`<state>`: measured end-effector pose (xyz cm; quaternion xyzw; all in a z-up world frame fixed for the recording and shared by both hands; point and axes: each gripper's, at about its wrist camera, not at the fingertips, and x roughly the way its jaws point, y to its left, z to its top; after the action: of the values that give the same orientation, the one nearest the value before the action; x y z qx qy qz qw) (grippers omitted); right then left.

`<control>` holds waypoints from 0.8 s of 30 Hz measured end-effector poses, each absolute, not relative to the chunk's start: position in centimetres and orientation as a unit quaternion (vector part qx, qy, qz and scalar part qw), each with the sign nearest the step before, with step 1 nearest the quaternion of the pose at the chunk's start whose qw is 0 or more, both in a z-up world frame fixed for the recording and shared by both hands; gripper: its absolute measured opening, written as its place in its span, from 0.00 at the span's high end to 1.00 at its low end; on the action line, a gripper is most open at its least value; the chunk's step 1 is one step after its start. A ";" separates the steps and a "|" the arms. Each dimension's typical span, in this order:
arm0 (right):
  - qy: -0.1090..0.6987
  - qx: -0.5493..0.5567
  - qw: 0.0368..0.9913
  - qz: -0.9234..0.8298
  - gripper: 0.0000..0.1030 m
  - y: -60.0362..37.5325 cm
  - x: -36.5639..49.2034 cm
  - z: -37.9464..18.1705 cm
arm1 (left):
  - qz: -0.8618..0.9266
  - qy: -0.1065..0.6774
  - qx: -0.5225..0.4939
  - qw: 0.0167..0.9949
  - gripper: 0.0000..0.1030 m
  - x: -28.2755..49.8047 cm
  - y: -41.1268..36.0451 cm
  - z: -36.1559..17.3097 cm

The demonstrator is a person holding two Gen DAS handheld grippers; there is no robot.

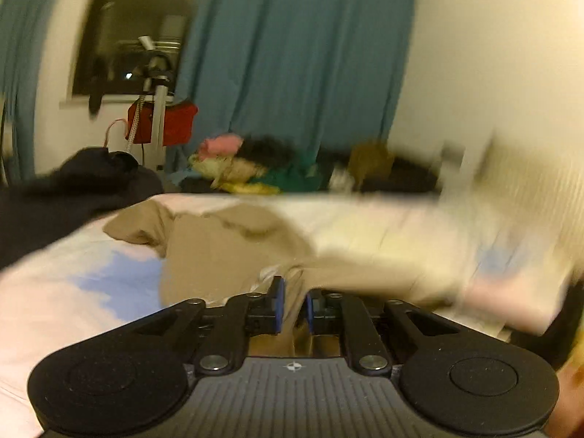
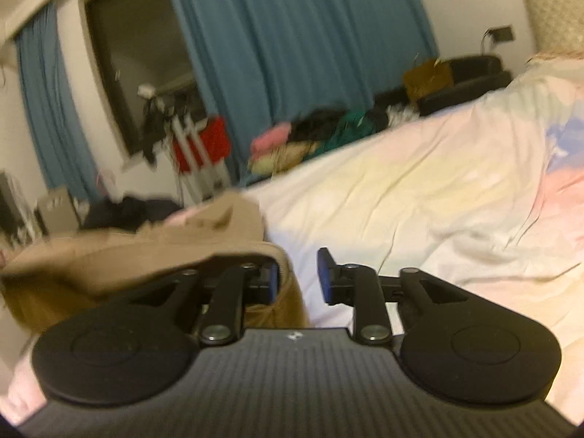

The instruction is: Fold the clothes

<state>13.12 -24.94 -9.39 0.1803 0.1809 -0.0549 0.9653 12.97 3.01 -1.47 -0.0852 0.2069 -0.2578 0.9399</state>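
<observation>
Left gripper (image 1: 294, 301): we see its blue pads drawn close together with a fold of the tan garment (image 1: 226, 252) pinched between them, so it grips the cloth.
Right gripper (image 2: 301, 277): we see its jaws apart; the garment's edge drapes over the left finger (image 2: 272, 277), while the right finger (image 2: 325, 273) stands clear of it. No cloth is pressed between the pads.
Tan garment: in the left wrist view it lies spread on the bed (image 1: 47, 306), reaching from the near edge toward the middle, with a sleeve-like part trailing to the left. In the right wrist view it bunches at the near left of the bed.
Bed: we see a pale cover with pink, yellow and blue patches, rumpled, stretching away to the right.
Dark clothing (image 1: 73, 189): a black heap rests at the bed's far left edge.
Clothes pile (image 1: 255, 168): beyond the bed's far edge we see a blurred jumble of pink, yellow, green and black items.
Red item (image 1: 175, 124): it hangs on a white stand below the window (image 1: 127, 29).
Curtains (image 1: 299, 54): blue, covering the far wall beside the dark window.
</observation>
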 end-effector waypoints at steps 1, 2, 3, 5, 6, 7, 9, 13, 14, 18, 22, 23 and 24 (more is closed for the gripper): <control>0.201 0.163 0.965 -0.049 0.45 -24.3 13.6 -9.8 | -0.261 0.206 -0.114 0.936 0.95 13.3 4.0 -1.1; 0.219 0.148 0.963 -0.043 0.39 -23.6 14.0 -10.2 | -0.264 0.208 -0.142 0.931 0.95 13.6 4.9 -0.9; 0.235 0.136 0.962 -0.037 0.34 -23.0 14.3 -10.7 | -0.263 0.210 -0.160 0.928 0.96 13.9 5.6 -0.9; 0.287 0.108 0.952 -0.013 0.35 -21.5 15.3 -12.1 | -0.255 0.214 -0.174 0.927 0.96 14.4 6.2 -1.0; 0.315 0.094 0.944 -0.003 0.37 -20.8 15.7 -12.9 | -0.249 0.215 -0.175 0.928 0.96 14.5 6.5 -0.9; 0.343 0.080 0.936 0.007 0.37 -20.1 16.0 -13.6 | -0.245 0.216 -0.173 0.929 0.96 14.7 6.9 -0.7; 0.359 0.073 0.930 0.013 0.37 -19.5 15.9 -14.1 | -0.242 0.215 -0.181 0.929 0.96 15.1 7.6 -0.5; 0.289 0.060 0.955 -0.031 0.38 -19.4 12.9 -11.7 | -0.234 0.200 -0.202 0.930 0.97 14.7 8.8 -0.3; 0.248 0.054 0.966 -0.051 0.38 -19.4 11.7 -10.7 | -0.236 0.196 -0.211 0.928 0.97 14.7 9.1 -0.3; 0.062 0.020 0.989 -0.131 0.37 -19.2 6.9 -6.9 | -0.264 0.163 -0.247 0.918 0.97 14.5 10.1 0.4; -0.046 0.000 0.985 -0.164 0.36 -19.2 4.5 -5.1 | -0.312 0.078 -0.245 0.915 0.97 12.0 10.0 1.8; -0.044 -0.012 0.985 -0.166 0.35 -19.2 4.6 -4.9 | -0.322 0.063 -0.246 0.912 0.97 11.5 10.1 2.1; -0.032 -0.025 0.985 -0.165 0.34 -19.2 4.9 -4.9 | -0.330 0.052 -0.249 0.909 0.97 11.1 10.2 2.4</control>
<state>4.91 -19.18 -4.95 -0.0249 -0.0322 -0.1654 0.9854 11.12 10.22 2.42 -0.2486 0.0516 -0.3302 0.9091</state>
